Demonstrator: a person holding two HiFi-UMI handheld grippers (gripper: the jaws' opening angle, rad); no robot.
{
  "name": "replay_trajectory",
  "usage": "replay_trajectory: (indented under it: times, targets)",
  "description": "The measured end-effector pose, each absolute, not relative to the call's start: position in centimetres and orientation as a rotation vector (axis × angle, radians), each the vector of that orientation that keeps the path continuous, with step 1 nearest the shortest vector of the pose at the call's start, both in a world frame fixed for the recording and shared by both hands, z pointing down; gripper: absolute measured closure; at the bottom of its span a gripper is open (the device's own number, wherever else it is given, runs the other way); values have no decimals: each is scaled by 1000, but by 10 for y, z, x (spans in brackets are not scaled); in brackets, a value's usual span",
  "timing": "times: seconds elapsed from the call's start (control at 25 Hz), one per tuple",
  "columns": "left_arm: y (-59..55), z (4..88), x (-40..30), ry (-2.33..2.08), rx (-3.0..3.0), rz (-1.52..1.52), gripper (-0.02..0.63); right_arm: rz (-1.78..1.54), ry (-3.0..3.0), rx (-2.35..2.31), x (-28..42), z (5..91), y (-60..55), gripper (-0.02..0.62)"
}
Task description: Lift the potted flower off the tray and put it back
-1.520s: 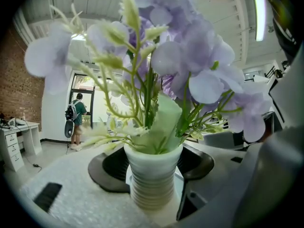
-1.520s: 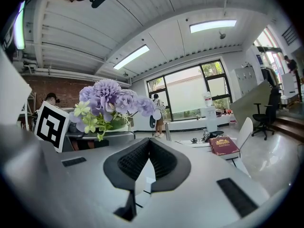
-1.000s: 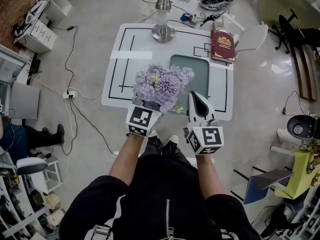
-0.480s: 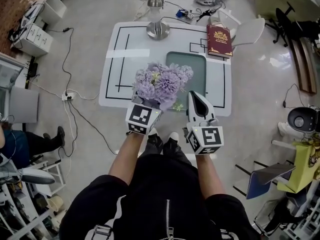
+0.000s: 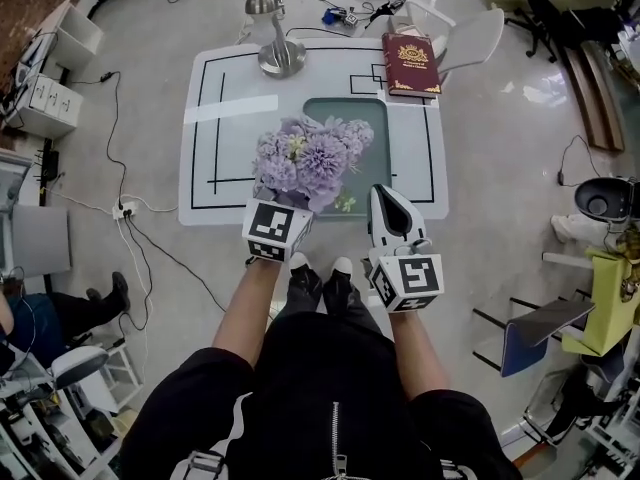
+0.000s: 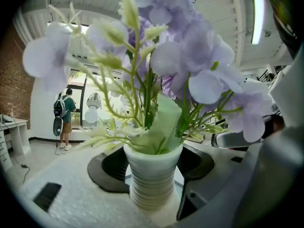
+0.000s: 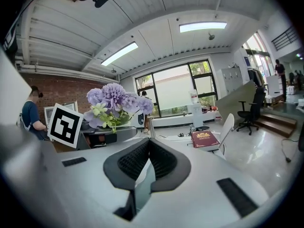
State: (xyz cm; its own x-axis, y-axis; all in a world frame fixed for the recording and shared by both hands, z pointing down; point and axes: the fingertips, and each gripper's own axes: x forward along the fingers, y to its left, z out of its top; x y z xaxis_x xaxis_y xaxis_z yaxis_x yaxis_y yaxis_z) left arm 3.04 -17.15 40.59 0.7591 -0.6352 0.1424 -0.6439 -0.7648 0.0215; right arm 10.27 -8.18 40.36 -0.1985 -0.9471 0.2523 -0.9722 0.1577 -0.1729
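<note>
Table [image 5: 210,118]: white top with black lines, seen from above in the head view. Clock directions below are read on that view, 12 o'clock being the table's far edge.

Chair [image 5: 470,38]: white, off the table's corner at 1 o'clock.

Tray [image 5: 375,118]: grey-green, flat on the table, just to the 3 o'clock side of centre. Its bare surface shows from the 12 o'clock to the 4 o'clock side; its corner at 7 o'clock is covered by blossoms.

Potted flower [image 5: 305,163]: lilac heads with green sprigs, upright, over the tray's 7 o'clock corner and the table beside it. Whether its base rests on anything cannot be told.

Left gripper [image 6: 153,163]: at 6 o'clock of the flower. Its jaws stand wide, clamped on the ribbed white pot [image 6: 153,189], one black pad on each side.

Right gripper [image 7: 147,148]: at 4 o'clock of the flower, well apart from it. Its jaws are closed tip to tip, with nothing between them.

Lamp [image 5: 272,43]: metal, upright, at the table's 11 o'clock.

Book [image 5: 405,50]: dark red, flat, at the table's 1 o'clock, beyond the tray.
</note>
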Motion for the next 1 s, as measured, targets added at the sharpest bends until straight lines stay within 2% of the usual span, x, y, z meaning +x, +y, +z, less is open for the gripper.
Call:
replay_trajectory:
  times: [1.0]
  targets:
    - [-245,477,144,-840,2960,214,321,637,-2056,2026,173,479,-60,588]
